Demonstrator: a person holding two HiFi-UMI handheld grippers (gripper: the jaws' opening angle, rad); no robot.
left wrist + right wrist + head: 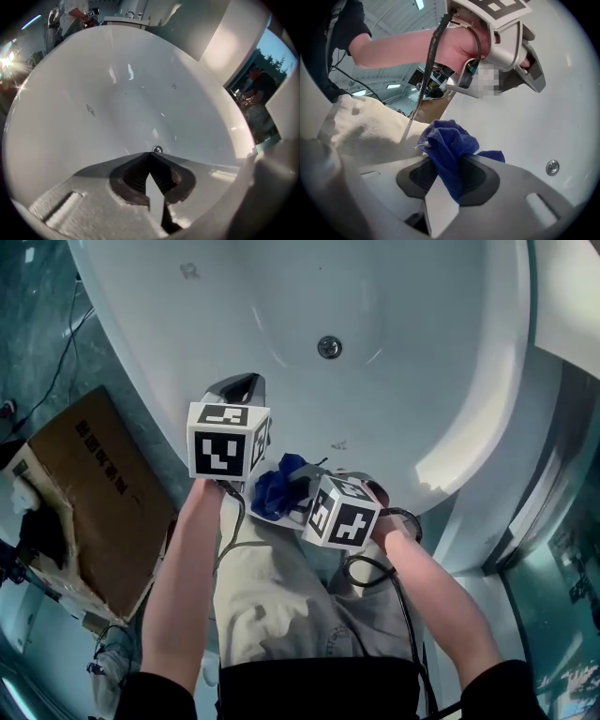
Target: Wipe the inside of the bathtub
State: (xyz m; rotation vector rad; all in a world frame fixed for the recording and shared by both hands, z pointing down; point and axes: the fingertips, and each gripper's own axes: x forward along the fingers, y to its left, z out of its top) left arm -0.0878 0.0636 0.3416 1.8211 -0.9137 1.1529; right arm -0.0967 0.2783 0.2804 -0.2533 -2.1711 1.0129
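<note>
the step in hand looks like the approach before a wiping stroke: the cloth is gripped but not yet pressed on the bathtub (pixel 441 362). the right claw (pixel 449 174) is clamped on a bunched blue cloth (pixel 450 143), which sticks out past the tips in a loose wad. in the head view this cloth hangs at the tub's near rim, well apart from the drain (pixel 329 347) and on the person's side of it. whether it touches the rim cannot be told. the left claw (pixel 151 158) has its jaws together with nothing between them. it hovers just beside the right one, a little nearer the drain, and points down the white slope at it. the basin around the drain looks dry and bare, with a faint smudge (pixel 189 271) on the far wall beyond it. as a judgement, the next move calls for the right claw to reach down toward the drain, lay the wad flat on the curved wall and sweep with steady pressure. the loose fold may slip if it drags hard.
</note>
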